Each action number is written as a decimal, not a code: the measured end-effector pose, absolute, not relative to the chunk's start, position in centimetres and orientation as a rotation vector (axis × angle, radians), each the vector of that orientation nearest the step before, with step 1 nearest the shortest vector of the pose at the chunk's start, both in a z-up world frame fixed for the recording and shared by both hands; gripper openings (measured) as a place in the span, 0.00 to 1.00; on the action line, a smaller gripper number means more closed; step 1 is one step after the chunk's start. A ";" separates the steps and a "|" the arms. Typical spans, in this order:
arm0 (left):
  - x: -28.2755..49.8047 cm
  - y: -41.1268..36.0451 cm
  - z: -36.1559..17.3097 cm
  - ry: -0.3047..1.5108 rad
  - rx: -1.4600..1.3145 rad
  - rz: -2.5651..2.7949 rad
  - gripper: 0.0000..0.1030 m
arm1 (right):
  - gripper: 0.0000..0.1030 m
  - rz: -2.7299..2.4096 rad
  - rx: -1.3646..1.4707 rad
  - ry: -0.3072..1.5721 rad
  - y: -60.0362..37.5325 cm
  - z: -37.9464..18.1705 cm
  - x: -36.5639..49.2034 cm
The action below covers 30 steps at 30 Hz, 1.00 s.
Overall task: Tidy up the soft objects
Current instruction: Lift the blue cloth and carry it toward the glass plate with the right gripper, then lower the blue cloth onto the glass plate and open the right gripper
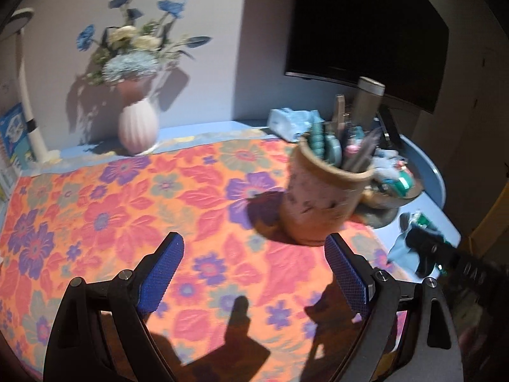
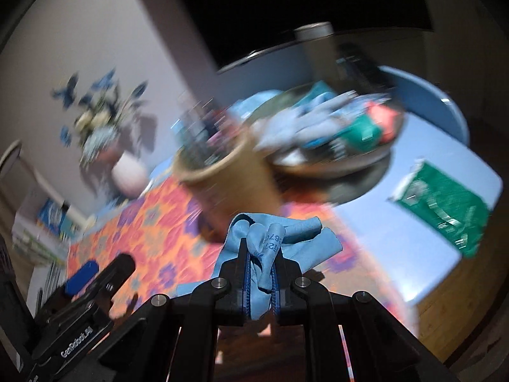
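My right gripper [image 2: 261, 246] is shut on a crumpled light blue cloth [image 2: 305, 238] with printed digits, held above the floral tablecloth [image 2: 152, 232]. Behind it a shallow bowl [image 2: 318, 168] holds a heap of soft things, pale blue, teal and red. My left gripper [image 1: 253, 240] hangs open over the floral tablecloth [image 1: 111, 207] with nothing between its blue pads [image 1: 165, 270]. In the left wrist view the right gripper [image 1: 423, 245] shows at the right edge with the blue cloth [image 1: 397, 250]. The left gripper [image 2: 86, 273] appears at the lower left of the right wrist view.
A tan pen cup [image 1: 321, 197] full of pens and scissors stands beside the bowl [image 1: 394, 187]. At the back are a pink vase [image 1: 138, 127] of flowers, a tissue pack [image 1: 286, 121], a flask [image 1: 369, 95] and a dark screen [image 1: 366, 25]. A green packet [image 2: 445, 207] lies on the blue tabletop.
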State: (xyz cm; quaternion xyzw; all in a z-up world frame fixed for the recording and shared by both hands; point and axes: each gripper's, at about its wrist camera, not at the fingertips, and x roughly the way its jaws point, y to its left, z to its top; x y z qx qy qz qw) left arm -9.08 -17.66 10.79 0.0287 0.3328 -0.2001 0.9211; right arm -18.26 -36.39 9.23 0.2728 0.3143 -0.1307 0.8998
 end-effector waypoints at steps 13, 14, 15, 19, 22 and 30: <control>-6.5 -20.9 14.4 0.624 0.065 -0.414 0.87 | 0.10 -0.418 0.619 0.510 -46.6 14.2 -14.7; -6.1 -20.7 14.6 0.623 0.059 -0.407 0.87 | 0.10 -0.416 0.623 0.507 -47.1 14.4 -14.0; -5.8 -20.6 14.7 0.621 0.056 -0.402 0.87 | 0.10 -0.417 0.622 0.504 -47.4 14.6 -13.3; -4.6 -20.2 15.0 0.606 0.061 -0.369 0.87 | 0.10 -0.411 0.627 0.506 -48.7 15.3 -9.9; -3.9 -19.9 15.0 0.598 0.069 -0.342 0.87 | 0.10 -0.413 0.608 0.512 -49.2 15.8 -7.2; -2.3 -18.2 14.1 0.622 0.093 -0.288 0.88 | 0.42 -0.376 0.592 0.614 -51.7 14.4 -1.6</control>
